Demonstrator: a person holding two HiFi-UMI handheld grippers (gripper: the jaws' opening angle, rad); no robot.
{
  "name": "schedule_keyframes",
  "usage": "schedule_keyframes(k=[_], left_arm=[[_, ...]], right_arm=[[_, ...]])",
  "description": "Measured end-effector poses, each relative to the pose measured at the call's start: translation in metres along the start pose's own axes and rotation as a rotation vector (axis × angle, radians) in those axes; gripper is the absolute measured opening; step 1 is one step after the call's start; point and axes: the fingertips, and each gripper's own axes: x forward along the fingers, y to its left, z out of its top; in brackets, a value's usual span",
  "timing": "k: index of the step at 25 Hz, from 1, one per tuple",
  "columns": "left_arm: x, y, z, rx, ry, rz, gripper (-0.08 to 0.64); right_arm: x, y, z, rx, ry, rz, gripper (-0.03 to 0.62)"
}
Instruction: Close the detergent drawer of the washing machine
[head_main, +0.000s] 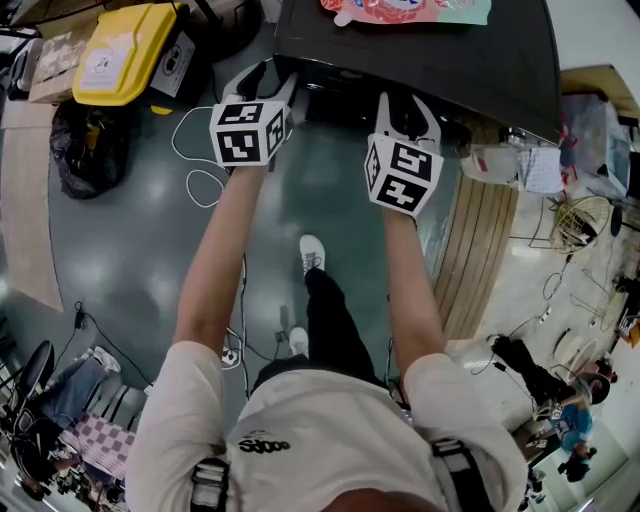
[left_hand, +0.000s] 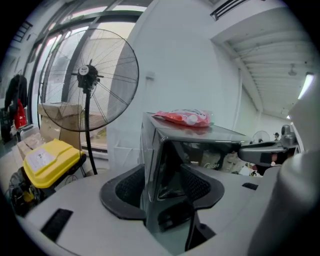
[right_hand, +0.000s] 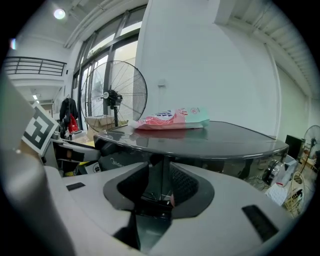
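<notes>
The dark glossy washing machine (head_main: 430, 60) stands in front of me with a pink packet (head_main: 405, 8) lying on its top. My left gripper (head_main: 262, 80) is at the machine's left front corner. In the left gripper view its jaws (left_hand: 162, 187) stand wide apart, astride that corner edge (left_hand: 150, 165). My right gripper (head_main: 405, 108) is at the front panel under the top's rim. In the right gripper view a dark drawer front (right_hand: 152, 207) fills the gap between the pads of the right gripper (right_hand: 160, 187), which lie against its sides.
A yellow bin (head_main: 125, 50) and a black bag (head_main: 90, 150) stand left of the machine, with white cable (head_main: 200, 160) looped on the floor. A pedestal fan (left_hand: 90, 75) stands behind the bin. A wooden pallet (head_main: 480, 250) lies at the right.
</notes>
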Motion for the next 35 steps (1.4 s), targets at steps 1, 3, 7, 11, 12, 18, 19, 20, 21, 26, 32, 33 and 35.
schedule_keyframes(k=[1,3,7,11,12,18,19,20,21,26,32,33,35], left_arm=[[0.002,0.0,0.001,0.0,0.0,0.0,0.221],[0.002,0.0,0.001,-0.01,-0.018,0.0,0.221],[0.0,0.001,0.001,-0.024,-0.021,0.001,0.224],[-0.005,0.009,-0.003,-0.045,0.018,0.023,0.258],[-0.008,0.01,-0.004,-0.038,0.033,0.034,0.256],[-0.057,-0.013,-0.014,0.012,0.112,-0.031,0.177],[-0.07,-0.018,-0.013,0.019,0.111,-0.038,0.165],[-0.085,-0.022,-0.011,0.024,0.105,-0.042,0.146],[-0.101,-0.026,-0.008,0.029,0.095,-0.043,0.125],[-0.186,-0.06,0.008,0.069,0.044,-0.084,0.026],[-0.286,-0.122,0.022,0.181,-0.009,-0.148,0.018],[-0.301,-0.129,0.025,0.198,-0.021,-0.151,0.018],[-0.331,-0.139,0.032,0.221,-0.049,-0.152,0.018]], right_arm=[[0.0,-0.001,0.0,0.002,-0.001,0.0,0.127],[0.001,-0.002,0.0,0.003,-0.004,0.006,0.115],[-0.001,-0.002,0.001,0.016,0.009,0.009,0.115],[-0.007,-0.002,0.003,0.032,0.042,0.025,0.115],[-0.012,-0.002,0.005,0.032,0.045,0.027,0.115],[-0.062,-0.009,0.01,-0.036,0.069,0.021,0.114],[-0.075,-0.011,0.012,-0.044,0.067,0.021,0.107],[-0.089,-0.012,0.014,-0.048,0.063,0.022,0.098],[-0.103,-0.013,0.017,-0.05,0.056,0.025,0.086],[-0.182,-0.014,0.036,-0.067,0.023,0.067,0.006],[-0.277,0.0,0.055,-0.126,-0.013,0.17,0.006],[-0.292,0.005,0.057,-0.141,-0.018,0.186,0.006],[-0.319,0.016,0.062,-0.172,-0.027,0.207,0.006]])
